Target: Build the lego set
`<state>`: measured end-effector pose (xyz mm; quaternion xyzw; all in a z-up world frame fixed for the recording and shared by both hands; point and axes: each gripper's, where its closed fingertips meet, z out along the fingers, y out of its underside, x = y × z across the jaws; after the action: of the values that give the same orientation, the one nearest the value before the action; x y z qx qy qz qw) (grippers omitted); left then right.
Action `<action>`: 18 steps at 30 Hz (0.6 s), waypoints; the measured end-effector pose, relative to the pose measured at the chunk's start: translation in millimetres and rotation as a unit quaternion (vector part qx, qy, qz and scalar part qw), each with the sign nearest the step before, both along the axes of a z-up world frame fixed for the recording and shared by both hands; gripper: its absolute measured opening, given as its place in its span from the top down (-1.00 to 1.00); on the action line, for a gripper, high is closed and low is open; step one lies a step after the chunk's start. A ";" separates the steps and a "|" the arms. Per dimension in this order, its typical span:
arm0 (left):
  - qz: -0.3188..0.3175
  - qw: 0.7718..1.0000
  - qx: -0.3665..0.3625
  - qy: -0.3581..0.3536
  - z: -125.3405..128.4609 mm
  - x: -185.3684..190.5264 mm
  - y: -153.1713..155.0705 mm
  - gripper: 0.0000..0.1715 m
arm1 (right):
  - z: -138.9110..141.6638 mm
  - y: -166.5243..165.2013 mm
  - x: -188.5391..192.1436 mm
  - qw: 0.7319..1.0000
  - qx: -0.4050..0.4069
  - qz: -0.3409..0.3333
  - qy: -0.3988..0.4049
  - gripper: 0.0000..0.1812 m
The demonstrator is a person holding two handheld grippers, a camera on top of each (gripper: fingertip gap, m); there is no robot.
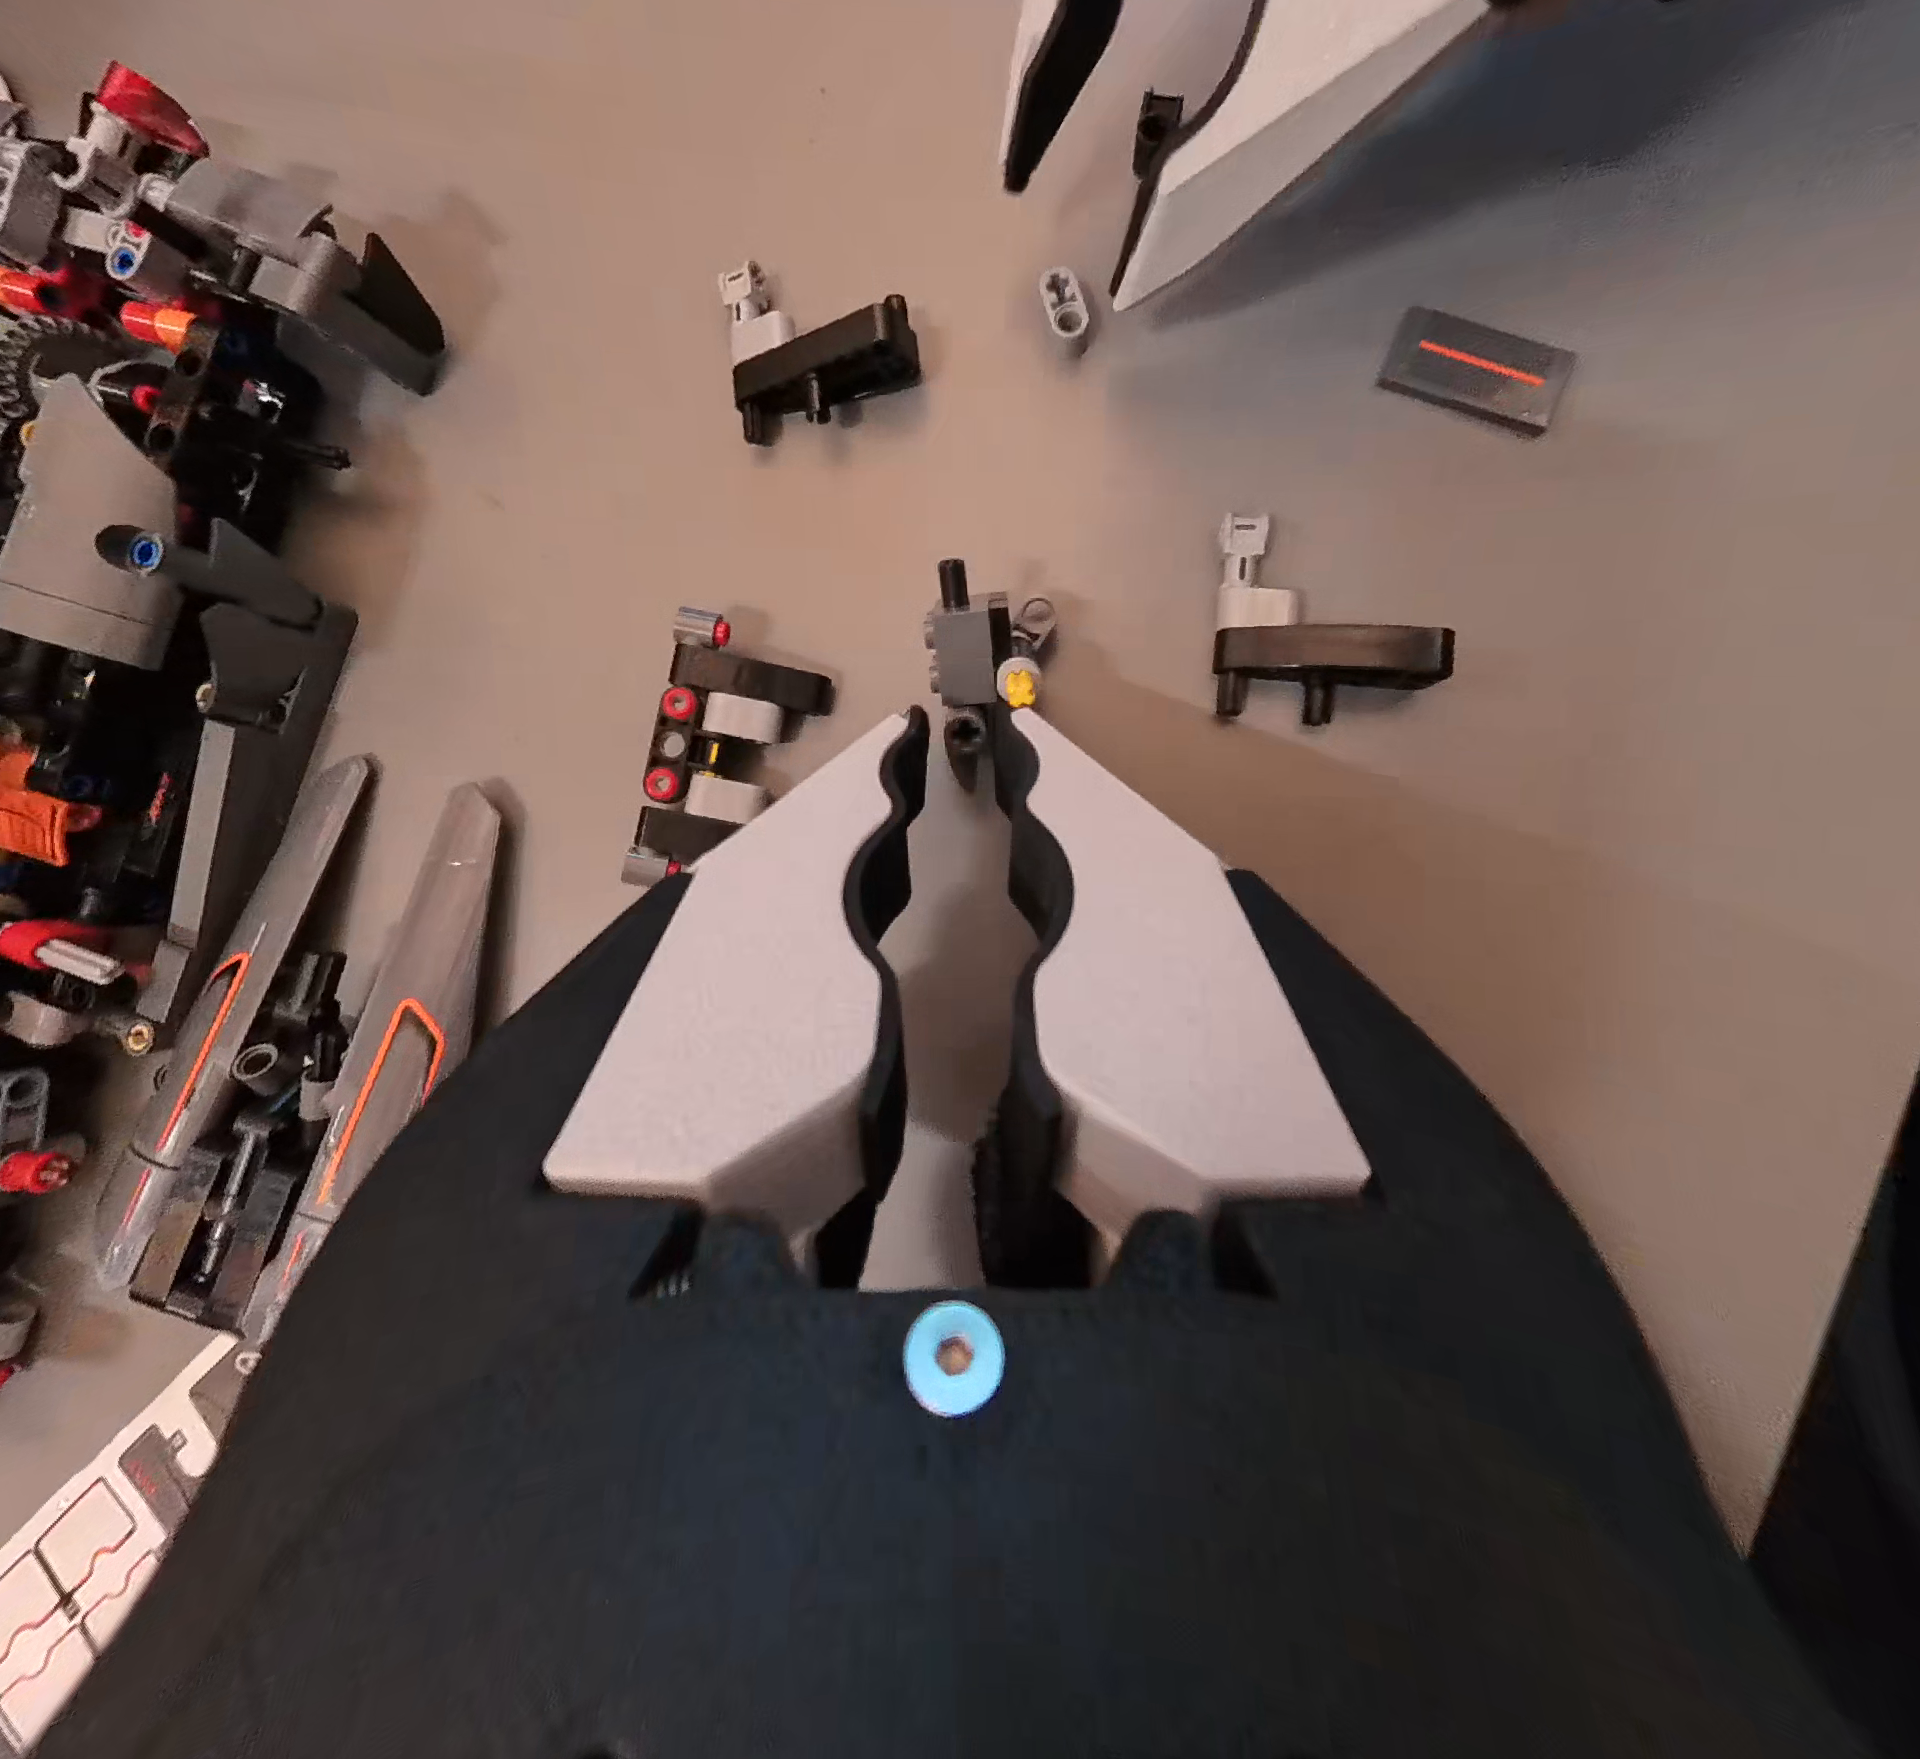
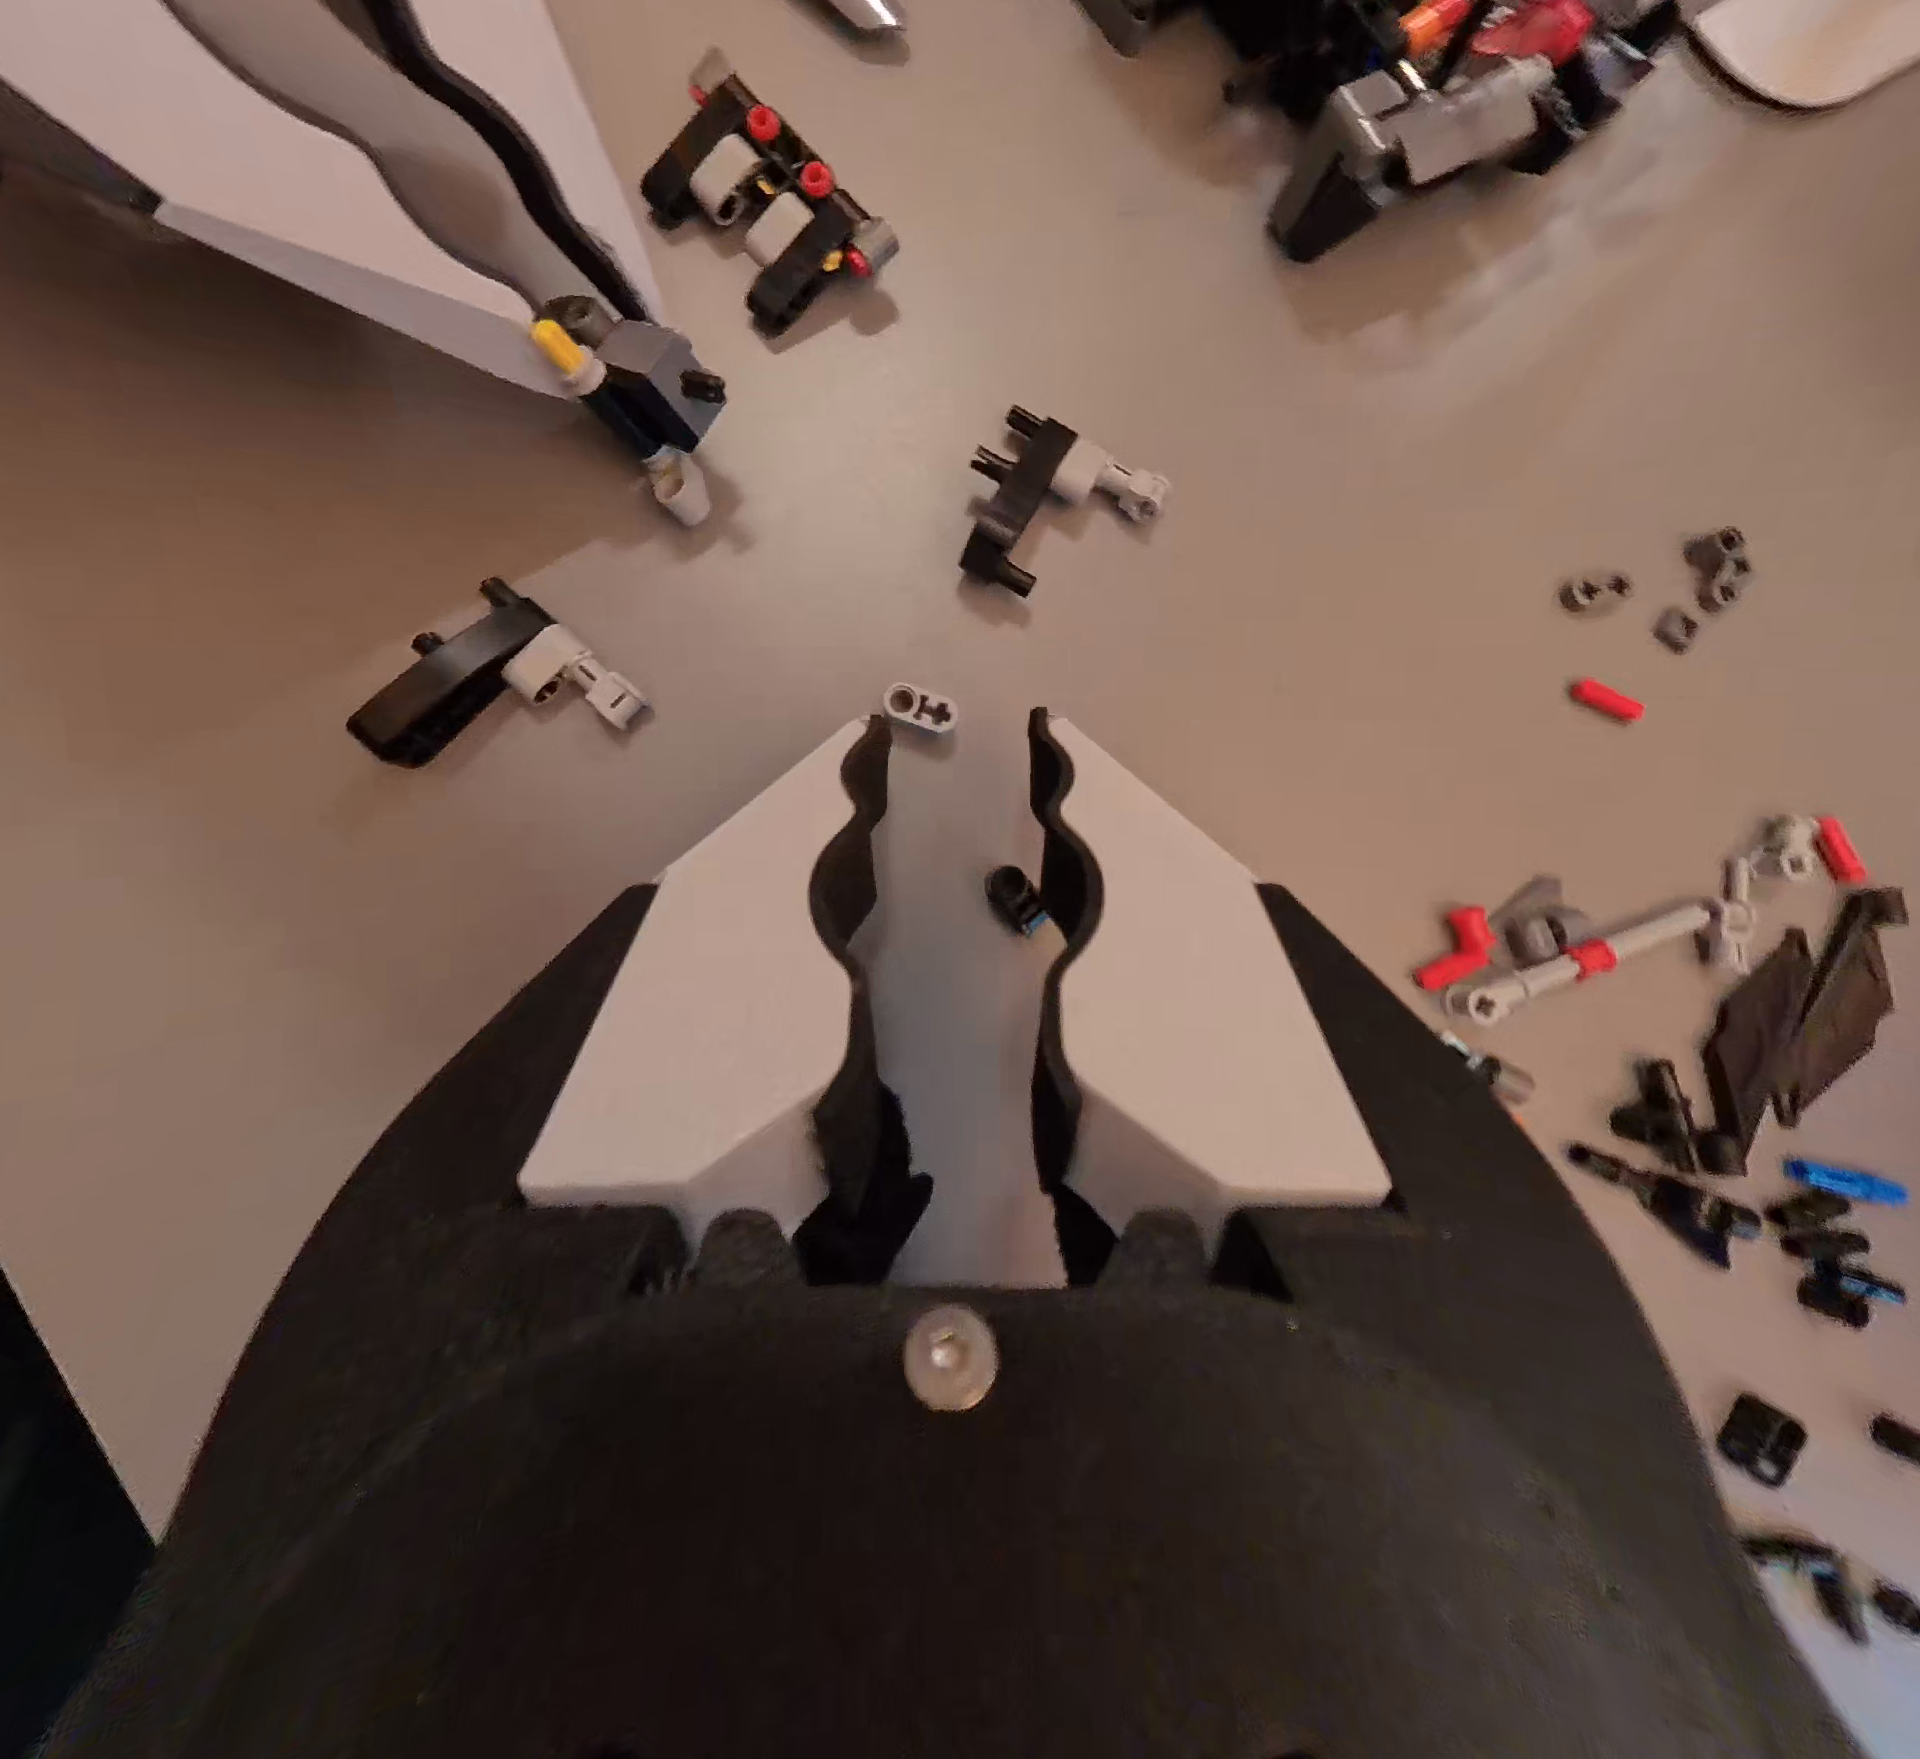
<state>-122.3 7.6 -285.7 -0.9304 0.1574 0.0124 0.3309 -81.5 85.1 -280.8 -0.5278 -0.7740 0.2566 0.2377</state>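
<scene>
My left gripper [image 1: 968, 720] is shut on a small sub-assembly [image 1: 977, 660]: a grey block with a black pin, a yellow axle end and a light grey connector. It holds it low over the table. The right wrist view shows the same gripper [image 2: 608, 348] and sub-assembly [image 2: 649, 395] at the upper left. My right gripper [image 2: 956, 720] is open, low over the table. A small light grey connector [image 2: 920, 707] lies at its left fingertip. A black pin [image 2: 1013, 899] shows between its fingers, close to the right pad; I cannot tell whether they touch.
Two black beams with white connectors [image 1: 826, 359] [image 1: 1330, 649] and a black, grey and red sub-assembly [image 1: 717, 743] lie around the left gripper. The big car model [image 1: 156, 462] fills the left side. A dark tile [image 1: 1475, 369] lies right. Loose parts [image 2: 1662, 982] lie beside the right gripper. Spacing between my two grippers at the tips: around 9 centimeters. My right gripper's tips are some 7 centimeters from the dark tile [image 1: 1475, 369].
</scene>
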 end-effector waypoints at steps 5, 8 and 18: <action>0.000 1.000 0.006 -0.008 -2.6 1.9 0.9 0.88 | -0.7 -11.3 4.6 0.999 -0.019 -0.029 0.002 0.82; 0.000 1.000 0.008 -0.008 -3.9 2.5 1.9 0.90 | -7.7 -13.9 1.5 0.999 -0.027 -0.046 -0.002 0.79; -0.009 1.000 0.012 0.002 -4.0 3.5 6.0 0.94 | -10.8 -7.6 -9.9 0.999 -0.014 -0.040 0.020 0.96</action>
<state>-118.8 13.6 -289.7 -0.9250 0.1661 0.0132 0.3416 -91.4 77.5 -291.6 -0.5566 -0.7435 0.2682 0.2558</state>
